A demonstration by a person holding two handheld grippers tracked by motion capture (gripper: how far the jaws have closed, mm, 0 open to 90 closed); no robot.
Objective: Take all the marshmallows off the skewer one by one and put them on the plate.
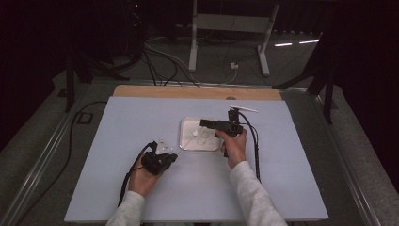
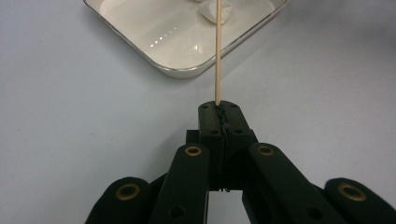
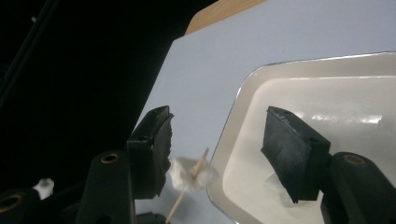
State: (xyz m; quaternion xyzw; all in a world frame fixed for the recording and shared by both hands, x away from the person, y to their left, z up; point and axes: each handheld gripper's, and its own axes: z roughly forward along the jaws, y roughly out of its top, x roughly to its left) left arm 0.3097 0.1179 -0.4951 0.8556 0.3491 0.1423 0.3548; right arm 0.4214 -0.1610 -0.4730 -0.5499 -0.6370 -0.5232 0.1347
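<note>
While the wooden skewer (image 2: pixel 218 56) reaches up over the tray (image 2: pixel 140 46) rim with a white marshmallow piece (image 3: pixel 191 175) on its tip, the left gripper (image 2: pixel 218 112) has its jaws clamped tight on the skewer's lower end. Right gripper (image 3: pixel 215 144) hangs over the tray's edge, jaws wide apart and holding nothing, above the pale mat (image 1: pixel 141 122).

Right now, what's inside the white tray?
The white tray holds small white lumps, and the thin wooden stick clamped in the left gripper reaches in over them. The right gripper covers part of its far side.
</note>
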